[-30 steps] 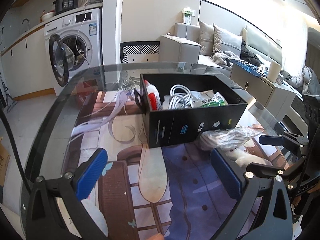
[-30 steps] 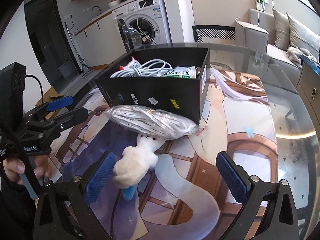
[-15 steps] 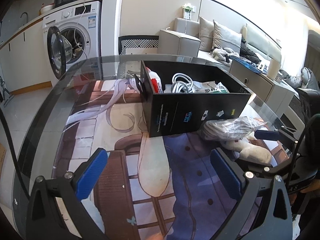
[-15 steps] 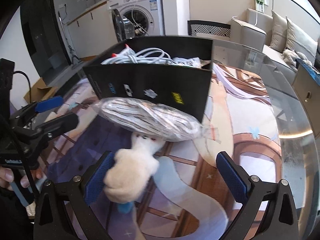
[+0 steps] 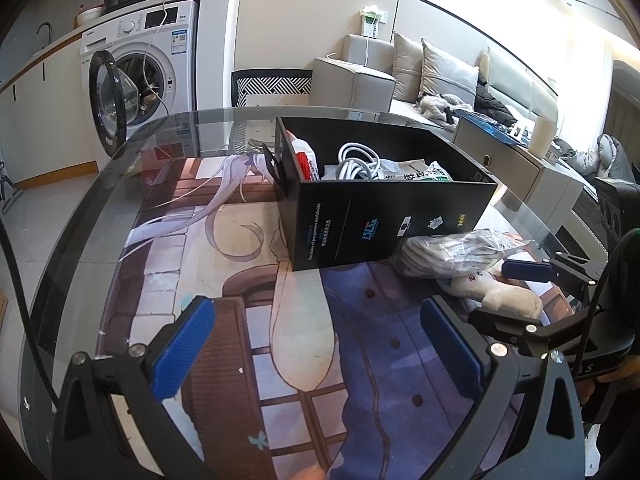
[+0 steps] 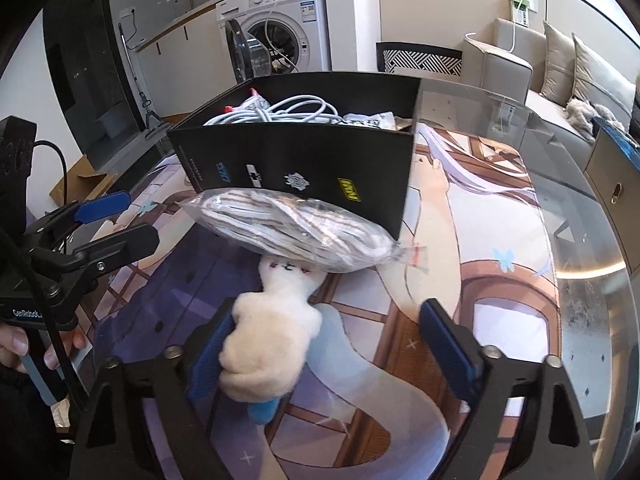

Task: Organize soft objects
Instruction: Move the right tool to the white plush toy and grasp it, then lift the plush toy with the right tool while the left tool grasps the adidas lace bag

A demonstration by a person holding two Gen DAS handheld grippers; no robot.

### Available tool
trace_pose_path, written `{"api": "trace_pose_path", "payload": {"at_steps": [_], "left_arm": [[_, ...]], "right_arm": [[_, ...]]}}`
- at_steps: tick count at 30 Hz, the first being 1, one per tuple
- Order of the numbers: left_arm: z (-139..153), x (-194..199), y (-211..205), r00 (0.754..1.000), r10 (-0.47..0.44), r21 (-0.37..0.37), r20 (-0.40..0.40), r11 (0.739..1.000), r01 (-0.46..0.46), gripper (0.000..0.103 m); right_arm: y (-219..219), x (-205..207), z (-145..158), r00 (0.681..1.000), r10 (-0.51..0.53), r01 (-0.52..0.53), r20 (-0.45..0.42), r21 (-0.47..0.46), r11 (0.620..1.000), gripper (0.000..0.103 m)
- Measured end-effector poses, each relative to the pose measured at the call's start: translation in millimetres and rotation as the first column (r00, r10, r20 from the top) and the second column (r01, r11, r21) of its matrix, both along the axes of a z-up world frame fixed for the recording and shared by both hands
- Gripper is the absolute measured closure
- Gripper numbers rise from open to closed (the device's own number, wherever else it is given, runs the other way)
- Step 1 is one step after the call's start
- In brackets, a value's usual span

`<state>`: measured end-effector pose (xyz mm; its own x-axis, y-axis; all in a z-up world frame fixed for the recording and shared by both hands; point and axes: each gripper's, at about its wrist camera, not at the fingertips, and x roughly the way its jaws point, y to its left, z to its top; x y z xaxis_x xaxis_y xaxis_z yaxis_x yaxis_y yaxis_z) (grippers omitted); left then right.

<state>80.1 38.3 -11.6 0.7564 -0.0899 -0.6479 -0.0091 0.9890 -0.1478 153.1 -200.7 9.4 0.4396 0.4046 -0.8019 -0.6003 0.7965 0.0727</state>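
Note:
A white plush toy (image 6: 268, 344) lies on the printed mat, its head under a clear bag of grey cords (image 6: 296, 232) that leans on a black box (image 6: 304, 160). My right gripper (image 6: 328, 344) straddles the toy and its jaws are closing. The left pad touches the plush and the right pad stands well clear of it. My left gripper (image 5: 316, 340) is open over the bare mat with nothing between its fingers. In the left wrist view the toy (image 5: 500, 296), the bag (image 5: 452, 252) and the box (image 5: 380, 220) sit to the right, with the right gripper (image 5: 516, 292) around the toy.
The box holds a white cable coil (image 5: 358, 160) and several packets. The mat lies on a round glass table (image 5: 100, 184). Behind it stand a washing machine (image 5: 140, 76) with its door open, a patterned chair (image 5: 272, 88) and a sofa (image 5: 440, 72).
The right gripper's jaws have drawn closer together and it has moved in on the plush toy, which now rests against the left pad. The left gripper has barely moved.

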Motion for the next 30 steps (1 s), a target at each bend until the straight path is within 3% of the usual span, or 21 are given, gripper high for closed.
{"api": "trace_pose_path", "payload": {"at_steps": [8,15,21,30], "left_arm": [[0.0,-0.7,0.4,1.000,0.002,-0.011,0.001,1.000,-0.002,0.000],[-0.9,-0.5,-0.7,1.000,-0.005,-0.013,-0.003,1.000,0.005,0.000],[-2.0,1.0,-2.2,1.000,-0.007,-0.012,-0.012,1.000,0.007,0.000],[-3.2,2.1,-4.1,1.000,-0.011,-0.006,-0.018,1.000,0.011,0.000]], "right_arm": [[15.1,-12.5,-0.5,0.997,0.069,-0.068,0.033,-0.035,0.997,0.034],[16.5,-18.2,0.9,0.994,0.099,-0.098,0.041,-0.023,0.995,0.065],[14.4,-31.6,3.3,0.987,0.148,-0.146,0.066,-0.039,0.989,0.069],[-2.6,-53.0,23.7,0.977,0.193,-0.196,0.096,0.018,0.981,0.069]]}}
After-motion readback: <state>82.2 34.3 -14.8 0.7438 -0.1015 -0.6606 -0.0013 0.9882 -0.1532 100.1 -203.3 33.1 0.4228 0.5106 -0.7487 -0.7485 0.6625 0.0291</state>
